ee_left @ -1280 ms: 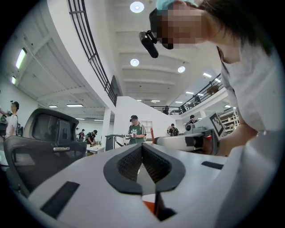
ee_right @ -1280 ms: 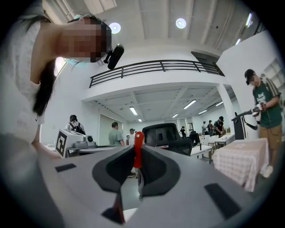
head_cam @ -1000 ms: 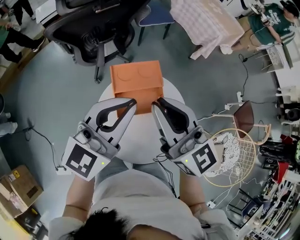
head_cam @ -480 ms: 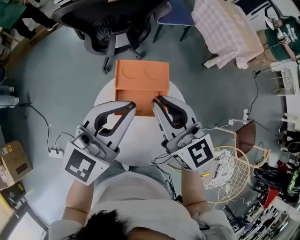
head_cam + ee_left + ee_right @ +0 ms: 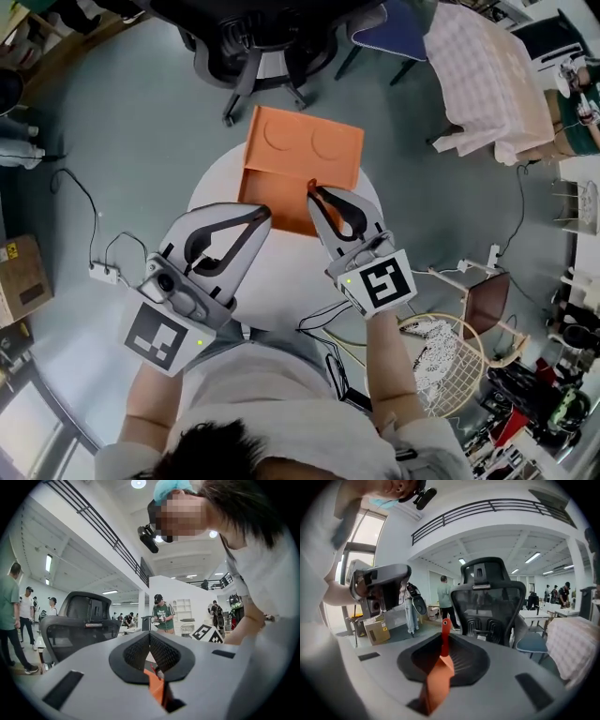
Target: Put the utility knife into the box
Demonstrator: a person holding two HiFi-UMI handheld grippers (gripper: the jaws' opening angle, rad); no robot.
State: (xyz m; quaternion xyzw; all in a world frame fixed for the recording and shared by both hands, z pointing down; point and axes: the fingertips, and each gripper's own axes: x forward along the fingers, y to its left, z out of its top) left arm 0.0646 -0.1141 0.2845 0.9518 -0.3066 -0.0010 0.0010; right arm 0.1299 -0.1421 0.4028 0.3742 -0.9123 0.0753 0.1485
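An orange box [image 5: 300, 159] lies open on the round white table [image 5: 272, 281], its lid folded back on the far side. My right gripper [image 5: 313, 193] reaches over the box's near part and is shut on the utility knife [image 5: 439, 672]. The knife is orange, and its red end with a small hole sticks out past the jaw tips. In the head view only that red end of the knife [image 5: 311, 186] shows. My left gripper [image 5: 265, 215] hovers at the box's near left corner, its jaw tips touching and nothing held. Orange shows below the shut jaws in the left gripper view.
A black office chair [image 5: 262, 37] stands just beyond the table, with a blue seat [image 5: 389, 23] and a table under checked cloth [image 5: 487, 75] to the far right. Cables [image 5: 84, 216] run over the grey floor at left. A wire basket [image 5: 450, 366] sits at right.
My right gripper has moved forward with the knife, from the box's near edge to over its inside. The left gripper has kept its place beside the box.
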